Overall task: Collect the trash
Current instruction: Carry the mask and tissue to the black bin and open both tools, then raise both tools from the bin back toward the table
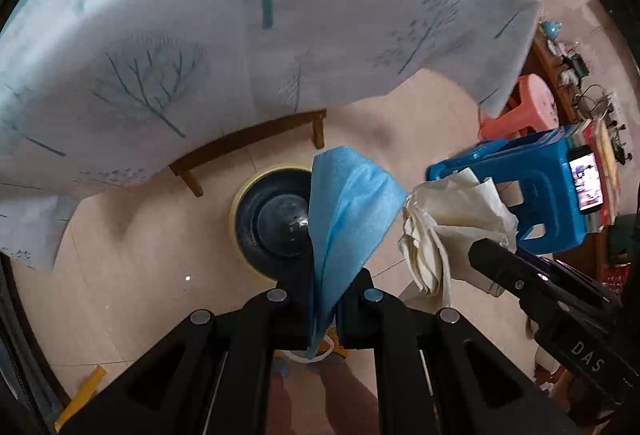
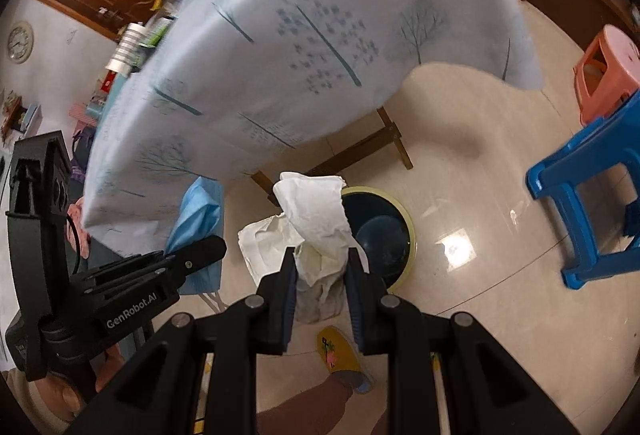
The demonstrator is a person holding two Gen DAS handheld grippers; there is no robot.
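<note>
Trash is in hand on both sides — blue face mask point(image 1: 348, 211) pinched flat in the left tool point(image 1: 324, 295), jaws fully together on it; crumpled white tissue wad point(image 2: 316, 231) clamped between the right tool point(image 2: 322, 275) pads. Both hang above the floor bin point(image 1: 276, 219), dark inside with a pale rim, just past the cloth-covered table point(image 1: 240, 35) edge. Step looks like carry-to-bin, nearly done. Next — centre each piece over the bin mouth, then open. Mask is light and may drift wide.
</note>
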